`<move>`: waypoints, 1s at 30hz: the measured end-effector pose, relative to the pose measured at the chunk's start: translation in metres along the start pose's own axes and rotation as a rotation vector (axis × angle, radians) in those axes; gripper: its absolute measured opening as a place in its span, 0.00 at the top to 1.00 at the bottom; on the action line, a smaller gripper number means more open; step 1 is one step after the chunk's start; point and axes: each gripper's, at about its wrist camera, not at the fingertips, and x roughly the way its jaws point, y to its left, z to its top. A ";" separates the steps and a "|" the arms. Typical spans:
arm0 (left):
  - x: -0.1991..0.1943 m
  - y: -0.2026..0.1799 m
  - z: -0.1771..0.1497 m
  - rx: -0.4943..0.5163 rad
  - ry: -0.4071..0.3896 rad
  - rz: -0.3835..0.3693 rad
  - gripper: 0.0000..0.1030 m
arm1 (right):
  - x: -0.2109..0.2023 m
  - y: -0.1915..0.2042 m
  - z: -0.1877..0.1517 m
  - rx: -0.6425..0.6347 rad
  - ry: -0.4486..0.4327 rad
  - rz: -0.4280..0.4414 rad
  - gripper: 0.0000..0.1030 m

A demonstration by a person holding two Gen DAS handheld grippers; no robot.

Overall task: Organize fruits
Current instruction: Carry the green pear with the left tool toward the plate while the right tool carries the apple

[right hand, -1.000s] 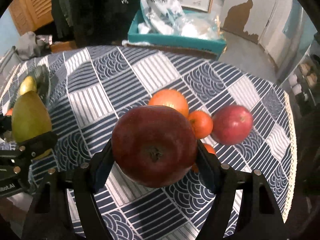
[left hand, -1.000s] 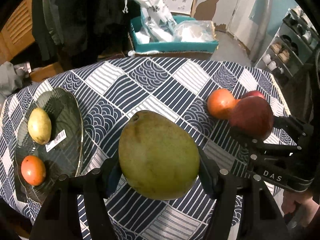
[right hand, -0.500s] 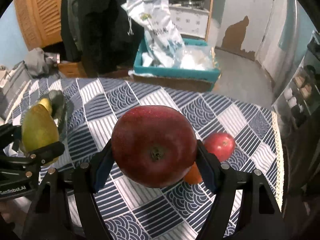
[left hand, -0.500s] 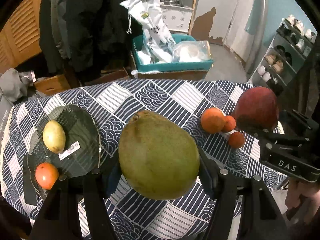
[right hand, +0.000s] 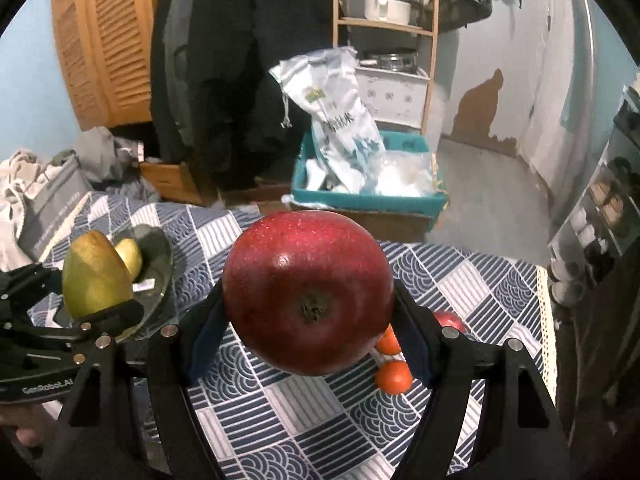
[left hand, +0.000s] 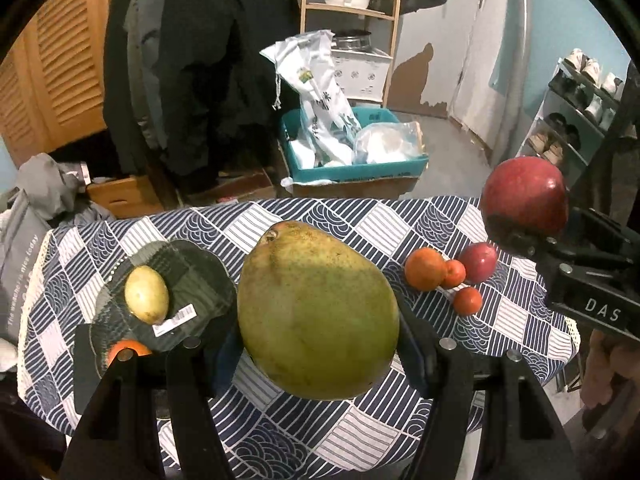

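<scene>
My left gripper [left hand: 318, 344] is shut on a big green mango [left hand: 316, 312] and holds it high above the table; it also shows in the right wrist view [right hand: 96, 276]. My right gripper [right hand: 308, 320] is shut on a dark red apple [right hand: 308, 292], also lifted, seen at the right of the left wrist view [left hand: 524, 196]. A dark glass plate [left hand: 200, 276] at the table's left holds a small yellow fruit [left hand: 146, 294] and an orange one [left hand: 128, 348]. An orange [left hand: 425, 269], two small tangerines and a red apple [left hand: 478, 262] lie on the table's right.
The round table has a blue and white patterned cloth [left hand: 352, 224]. Behind it on the floor stands a teal box [left hand: 360, 168] with white bags. A grey bag [left hand: 24, 256] lies at the left edge. A shoe rack [left hand: 580, 112] stands at right.
Both grippers have risen and pulled back from the table with their fruits still held. The table now looks smaller and lower in both views.
</scene>
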 end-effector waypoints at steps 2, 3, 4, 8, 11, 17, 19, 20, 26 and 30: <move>-0.006 0.002 0.001 -0.005 -0.006 -0.003 0.33 | -0.003 0.002 0.002 -0.003 -0.008 0.008 0.26; -0.008 0.003 0.001 -0.006 -0.009 -0.004 0.33 | -0.005 0.003 0.003 -0.005 -0.012 0.011 0.26; -0.011 0.005 0.001 -0.007 -0.012 -0.004 0.33 | -0.007 0.005 0.004 -0.008 -0.017 0.015 0.26; -0.020 0.010 0.002 -0.010 -0.030 0.001 0.33 | -0.014 0.012 0.007 -0.016 -0.029 0.024 0.26; -0.025 0.016 0.002 -0.017 -0.043 0.006 0.33 | -0.017 0.017 0.009 -0.023 -0.037 0.033 0.26; -0.032 0.028 0.002 -0.037 -0.057 0.014 0.33 | -0.021 0.030 0.015 -0.039 -0.051 0.054 0.26; -0.033 0.033 0.002 -0.047 -0.057 0.014 0.33 | -0.020 0.036 0.017 -0.045 -0.052 0.063 0.26; -0.034 0.035 0.002 -0.050 -0.058 0.016 0.33 | -0.019 0.039 0.017 -0.049 -0.053 0.068 0.26; -0.033 0.050 -0.001 -0.079 -0.054 0.031 0.33 | -0.010 0.052 0.021 -0.054 -0.040 0.100 0.26; -0.031 0.062 -0.004 -0.097 -0.050 0.046 0.33 | -0.003 0.062 0.025 -0.059 -0.029 0.116 0.26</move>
